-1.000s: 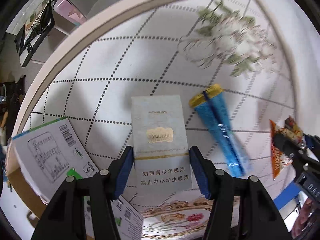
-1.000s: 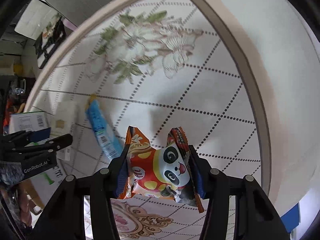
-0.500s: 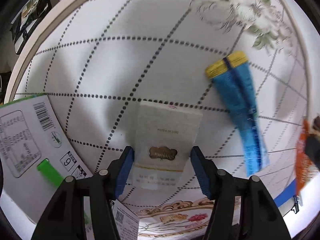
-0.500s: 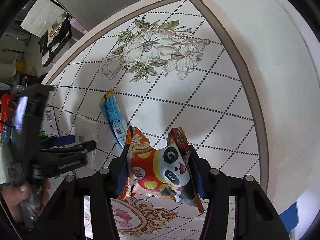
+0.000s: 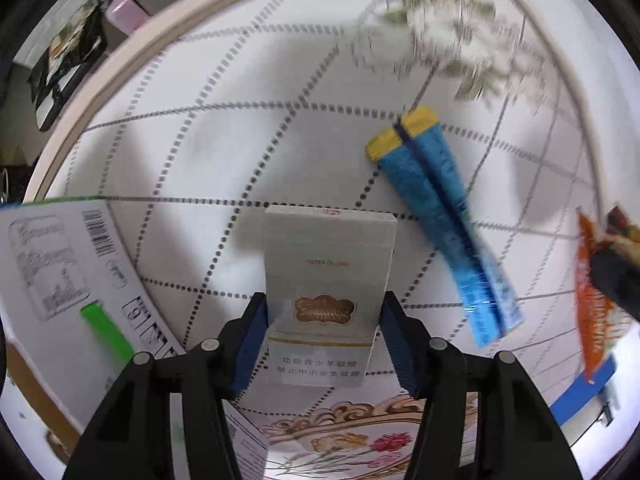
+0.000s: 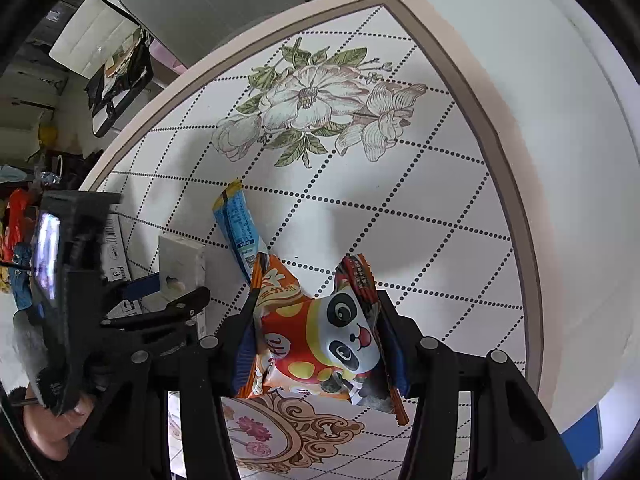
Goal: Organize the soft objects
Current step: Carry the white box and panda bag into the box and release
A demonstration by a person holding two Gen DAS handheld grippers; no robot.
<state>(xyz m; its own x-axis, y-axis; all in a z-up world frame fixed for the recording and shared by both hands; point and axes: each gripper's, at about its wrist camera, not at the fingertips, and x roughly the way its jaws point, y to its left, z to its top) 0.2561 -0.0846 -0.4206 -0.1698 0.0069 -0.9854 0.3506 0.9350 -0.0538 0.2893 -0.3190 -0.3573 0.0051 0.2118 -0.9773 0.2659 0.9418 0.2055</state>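
Observation:
My left gripper (image 5: 322,340) is shut on a pale grey cigarette pack (image 5: 328,280) and holds it lifted above the tabletop; the pack also shows in the right wrist view (image 6: 180,264). My right gripper (image 6: 316,340) is shut on an orange panda snack bag (image 6: 316,332), held above the table; its edge shows at the right of the left wrist view (image 5: 592,300). A blue and yellow sachet (image 5: 444,220) lies flat on the table between the two grippers, and appears in the right wrist view (image 6: 238,224).
A white printed cardboard box (image 5: 52,280) with a green mark lies at the left, beside the left gripper. The tabletop (image 6: 400,208) has a dotted diamond pattern, a flower print and a beige rim. Furniture and clutter stand beyond the far left edge.
My left gripper has closed on the cigarette pack and lifted it off the table, tilting it more upright. My right gripper has kept hold of the panda bag and risen a little.

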